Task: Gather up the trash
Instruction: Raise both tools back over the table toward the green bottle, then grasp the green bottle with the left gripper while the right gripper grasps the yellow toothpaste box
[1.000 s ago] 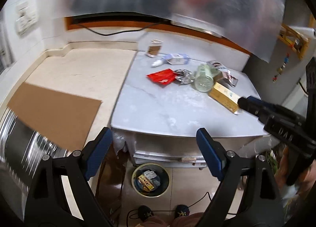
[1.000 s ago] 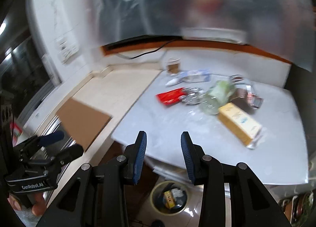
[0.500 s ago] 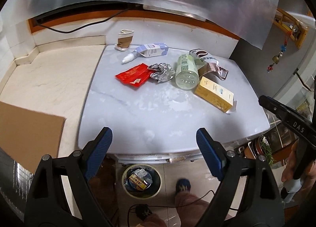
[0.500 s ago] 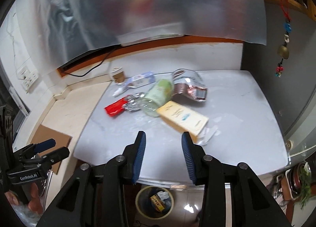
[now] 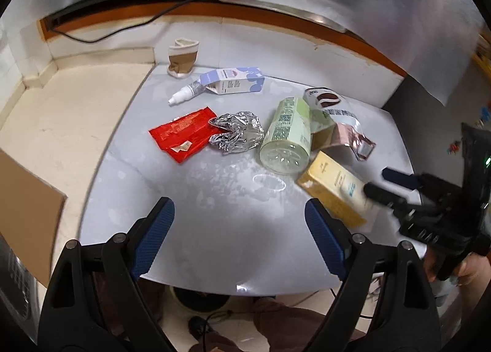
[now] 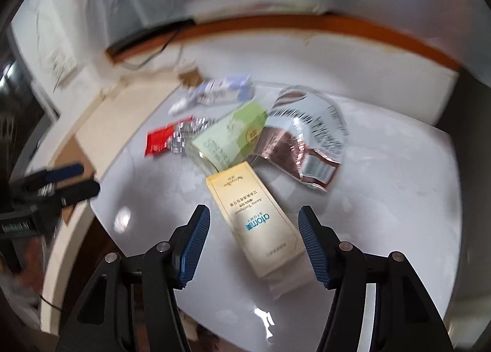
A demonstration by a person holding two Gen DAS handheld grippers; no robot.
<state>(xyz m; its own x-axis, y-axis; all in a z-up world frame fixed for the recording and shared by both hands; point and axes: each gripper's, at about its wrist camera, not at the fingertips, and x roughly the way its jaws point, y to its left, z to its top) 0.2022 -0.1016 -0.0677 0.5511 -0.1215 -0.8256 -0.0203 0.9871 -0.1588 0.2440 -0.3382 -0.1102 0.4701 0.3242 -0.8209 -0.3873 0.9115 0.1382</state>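
Left gripper (image 5: 236, 229): jaws wide, empty, over the counter's (image 5: 214, 254) near edge. Right gripper (image 6: 251, 238): jaws just been opening, yellow box (image 6: 254, 223) between them, untouched, toward the near right corner. You're on approach. Next, I judge: lower and close across the box's width.

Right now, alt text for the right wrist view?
Open right gripper hangs over a pale yellow toothpaste box on a grey marble tabletop, its jaws having just been opening. Behind lie a green bottle and a red wrapper.
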